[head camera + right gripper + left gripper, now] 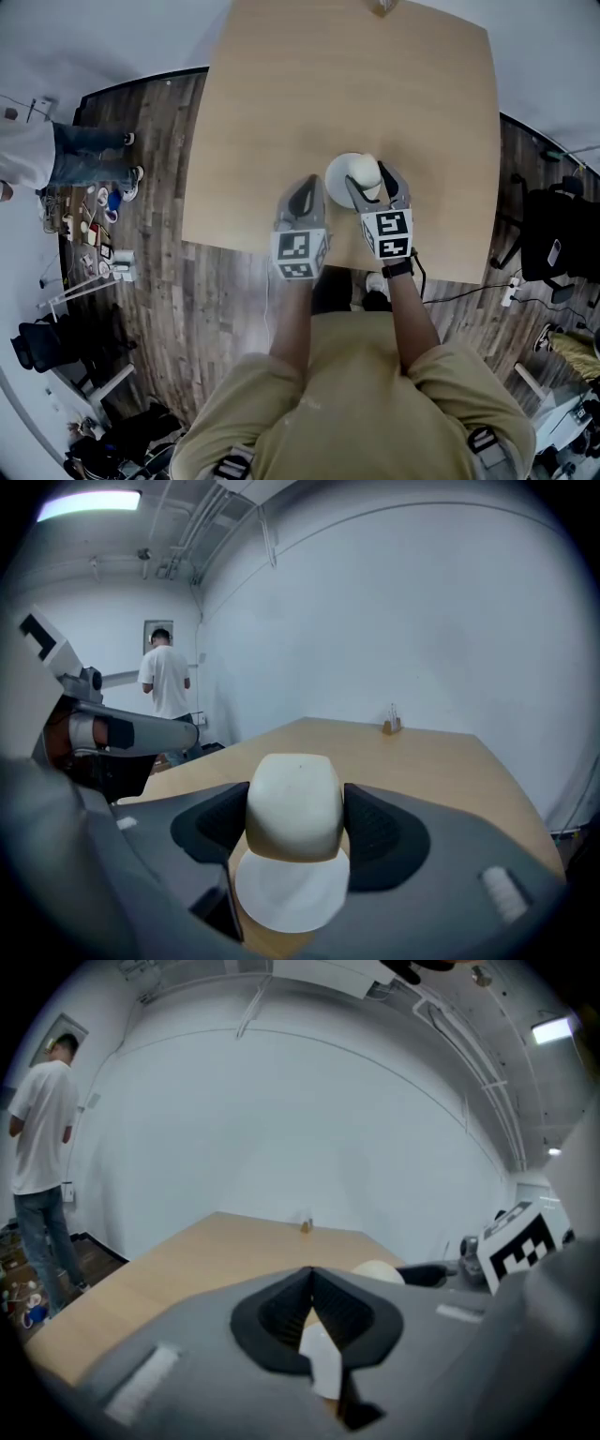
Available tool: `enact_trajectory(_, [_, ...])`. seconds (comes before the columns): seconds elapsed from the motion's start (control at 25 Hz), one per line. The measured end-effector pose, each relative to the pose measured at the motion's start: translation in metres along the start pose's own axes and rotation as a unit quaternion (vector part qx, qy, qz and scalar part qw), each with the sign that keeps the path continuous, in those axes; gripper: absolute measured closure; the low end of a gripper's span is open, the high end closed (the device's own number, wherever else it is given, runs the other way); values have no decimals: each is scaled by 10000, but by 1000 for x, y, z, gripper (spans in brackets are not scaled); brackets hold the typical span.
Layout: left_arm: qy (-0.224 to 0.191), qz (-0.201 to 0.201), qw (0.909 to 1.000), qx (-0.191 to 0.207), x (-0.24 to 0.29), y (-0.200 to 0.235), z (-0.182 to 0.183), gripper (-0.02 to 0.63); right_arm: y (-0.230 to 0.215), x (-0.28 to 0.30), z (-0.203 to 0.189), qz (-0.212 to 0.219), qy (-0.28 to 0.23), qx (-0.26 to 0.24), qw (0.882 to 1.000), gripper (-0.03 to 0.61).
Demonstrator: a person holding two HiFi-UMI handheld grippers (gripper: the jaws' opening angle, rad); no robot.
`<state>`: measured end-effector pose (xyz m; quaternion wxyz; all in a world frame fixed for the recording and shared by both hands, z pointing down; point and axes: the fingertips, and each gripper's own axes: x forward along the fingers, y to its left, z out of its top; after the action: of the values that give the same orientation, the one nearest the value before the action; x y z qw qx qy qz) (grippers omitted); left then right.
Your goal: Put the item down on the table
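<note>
Pinching the cream rounded item (292,799) between the jaws of my right gripper (295,816), right above a white disc (291,892) on the table (281,112). My left gripper (312,1281) sits just beside it, jaws pressed together, empty.

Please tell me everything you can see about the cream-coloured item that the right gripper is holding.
The cream item is a smooth, matte, rounded block, wider than it is tall, with soft corners and no print visible. The right gripper is shut on it: the dark ribbed pads press its left and right sides. It is held level near the table edge closest to the person, directly over a white round disc. Whether its underside touches the disc cannot be told.
</note>
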<state>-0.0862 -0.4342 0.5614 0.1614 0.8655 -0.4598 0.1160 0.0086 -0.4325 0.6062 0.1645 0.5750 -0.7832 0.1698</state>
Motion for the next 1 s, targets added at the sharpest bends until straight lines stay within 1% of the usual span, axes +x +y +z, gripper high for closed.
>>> enact_trajectory(0.24, [295, -113, 9993, -205, 33, 16, -28, 612, -1, 40, -40, -3, 500, 28, 9987, 258])
enact_trajectory(0.4, [479, -123, 9983, -293, 44, 21, -47, 612, -1, 56, -74, 23, 874, 98, 9961, 258])
enact_trajectory(0.6, [652, -74, 9972, -370, 47, 29, -64, 612, 5, 69, -111, 53, 1362, -95, 9906, 258])
enact_trajectory(0.72, [702, -24, 9967, -401, 47, 32, -68, 612, 5, 74, -123, 45, 1530, -129, 9881, 258])
enact_trajectory(0.88, [678, 34, 9967, -446, 43, 38, -66, 612, 8, 78, -130, 15, 1743, 92, 9846, 258])
enact_trajectory(1.0, [586, 78, 9970, -495, 38, 40, -58, 612, 11, 79, -134, 76, 1843, -23, 9828, 256])
